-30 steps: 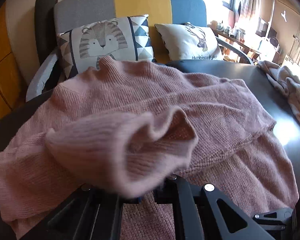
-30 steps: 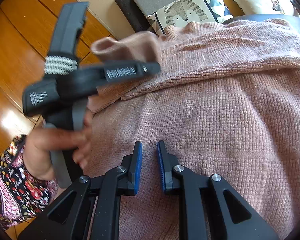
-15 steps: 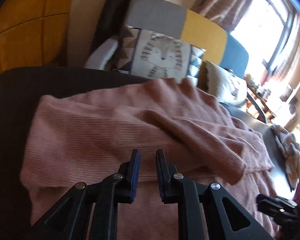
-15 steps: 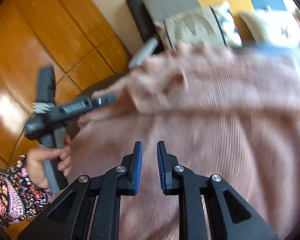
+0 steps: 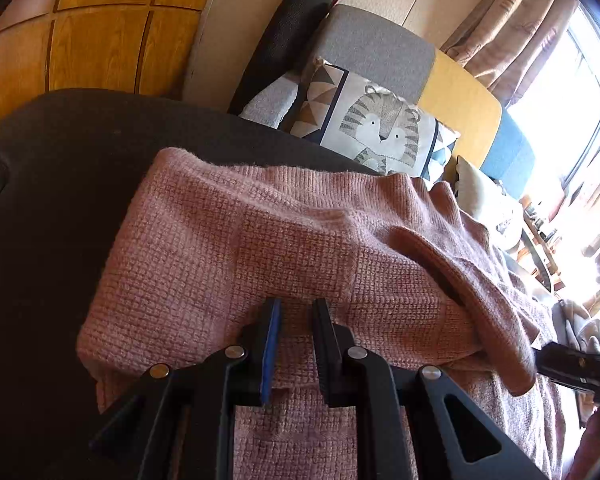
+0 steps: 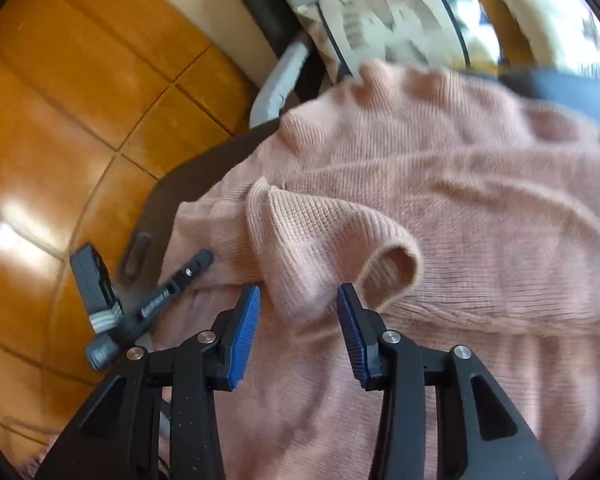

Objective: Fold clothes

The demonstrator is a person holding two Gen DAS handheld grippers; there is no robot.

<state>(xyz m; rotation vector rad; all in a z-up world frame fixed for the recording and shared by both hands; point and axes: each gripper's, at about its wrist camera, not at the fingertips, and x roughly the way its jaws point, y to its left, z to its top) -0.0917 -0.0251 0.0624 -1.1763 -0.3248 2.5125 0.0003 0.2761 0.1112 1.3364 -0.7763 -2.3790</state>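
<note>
The pink knit sweater [image 5: 300,248] lay spread over the dark surface [image 5: 52,208], one sleeve [image 6: 324,248] folded across its body. The left gripper [image 5: 296,312] stood slightly apart at the folded edge, nothing clamped. The right gripper [image 6: 298,300] had just been opening, its jaws apart either side of the sleeve cuff, not pressing it. A tiger cushion [image 5: 380,128] sat behind.

Two wrist fisheye views, both angled downward and close over the table.
Left camera looks along its fingers across the pink sweater [image 5: 300,248] toward the tiger cushion [image 5: 380,128] and window. Right camera faces the same sweater [image 6: 440,200], with wood floor [image 6: 80,120] at left. Both share sweater, cushion and dark table [image 5: 60,200].
</note>
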